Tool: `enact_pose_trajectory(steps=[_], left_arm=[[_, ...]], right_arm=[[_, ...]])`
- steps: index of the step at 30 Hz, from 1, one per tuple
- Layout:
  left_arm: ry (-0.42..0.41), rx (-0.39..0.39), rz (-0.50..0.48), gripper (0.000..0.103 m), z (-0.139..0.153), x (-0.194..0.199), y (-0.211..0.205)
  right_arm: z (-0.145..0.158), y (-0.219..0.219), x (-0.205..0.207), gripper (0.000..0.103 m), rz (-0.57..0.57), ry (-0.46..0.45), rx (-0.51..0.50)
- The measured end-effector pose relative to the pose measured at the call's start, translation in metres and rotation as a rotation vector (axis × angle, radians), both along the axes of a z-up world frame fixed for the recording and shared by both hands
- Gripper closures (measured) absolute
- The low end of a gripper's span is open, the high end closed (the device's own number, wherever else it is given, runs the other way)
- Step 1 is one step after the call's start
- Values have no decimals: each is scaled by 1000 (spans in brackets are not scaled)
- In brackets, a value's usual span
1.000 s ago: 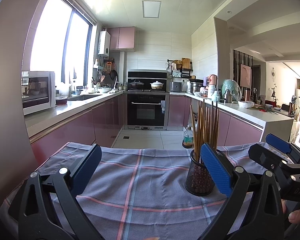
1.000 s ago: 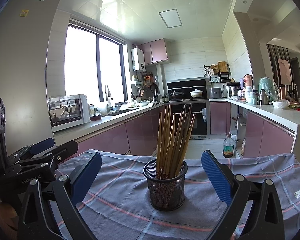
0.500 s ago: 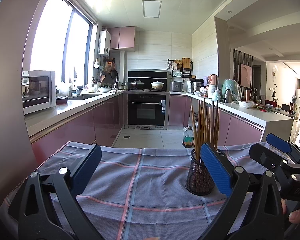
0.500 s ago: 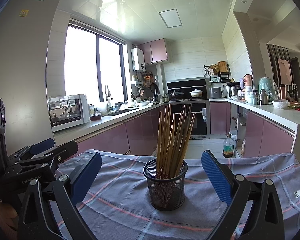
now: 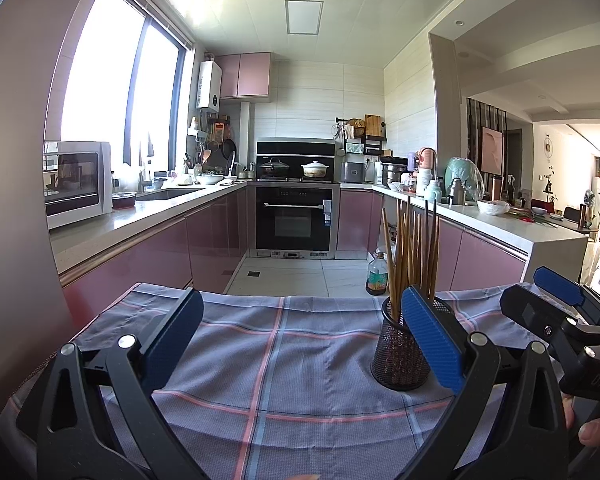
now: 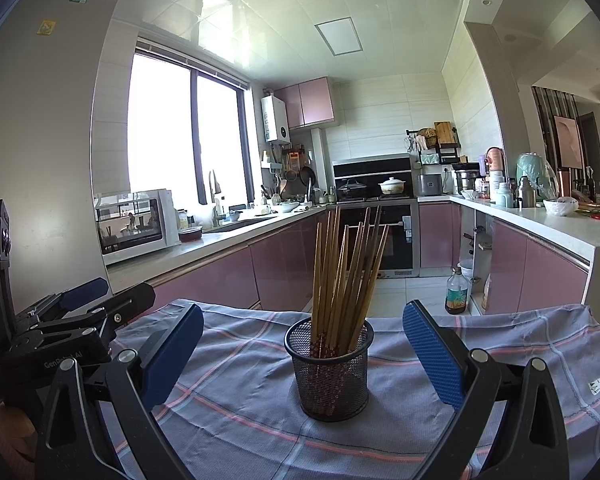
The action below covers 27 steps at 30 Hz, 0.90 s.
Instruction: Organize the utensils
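Right wrist view puts the black mesh cup (image 6: 327, 372) straight ahead of us, standing upright on the plaid cloth (image 6: 236, 412) that covers the table. A bundle of wooden chopsticks (image 6: 346, 272) stands in it, fanning out a little toward the top. Our right gripper (image 6: 303, 354) has its jaws spread wide, the blue pads flanking the cup on either side without touching it; nothing sits between them but the cup farther ahead. At the left edge of this view we see our left gripper (image 6: 82, 302) from the side, held low just beside the table edge.

From the left wrist view the left gripper (image 5: 300, 340) is likewise wide apart and holds nothing; only bare cloth (image 5: 276, 364) lies between its pads. The mesh cup (image 5: 400, 354) sits off to the right here, partly hidden behind the right-hand pad (image 5: 430, 340), with the chopsticks (image 5: 412, 256) rising above it. The right gripper (image 5: 556, 292) shows at the far right, with part of a hand (image 5: 592, 430) on its grip.

Behind the table we see a kitchen with pink cabinets, an oven (image 5: 294, 220) at the far wall and a microwave (image 5: 78, 182) on the left counter.
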<state>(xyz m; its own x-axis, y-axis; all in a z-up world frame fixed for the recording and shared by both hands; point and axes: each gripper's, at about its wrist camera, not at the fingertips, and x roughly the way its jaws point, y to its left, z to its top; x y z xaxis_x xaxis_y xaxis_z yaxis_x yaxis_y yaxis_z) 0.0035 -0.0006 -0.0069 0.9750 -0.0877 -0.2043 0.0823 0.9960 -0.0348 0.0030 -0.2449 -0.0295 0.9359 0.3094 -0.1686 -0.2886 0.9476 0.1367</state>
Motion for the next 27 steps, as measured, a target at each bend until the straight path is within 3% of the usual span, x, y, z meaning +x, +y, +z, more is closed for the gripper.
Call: enact_pose_trajectory(steps=[27], left_arm=[[6,2,4,5,-2,0,0]], right_arm=[[-2,-2,1,6,1,1,1]])
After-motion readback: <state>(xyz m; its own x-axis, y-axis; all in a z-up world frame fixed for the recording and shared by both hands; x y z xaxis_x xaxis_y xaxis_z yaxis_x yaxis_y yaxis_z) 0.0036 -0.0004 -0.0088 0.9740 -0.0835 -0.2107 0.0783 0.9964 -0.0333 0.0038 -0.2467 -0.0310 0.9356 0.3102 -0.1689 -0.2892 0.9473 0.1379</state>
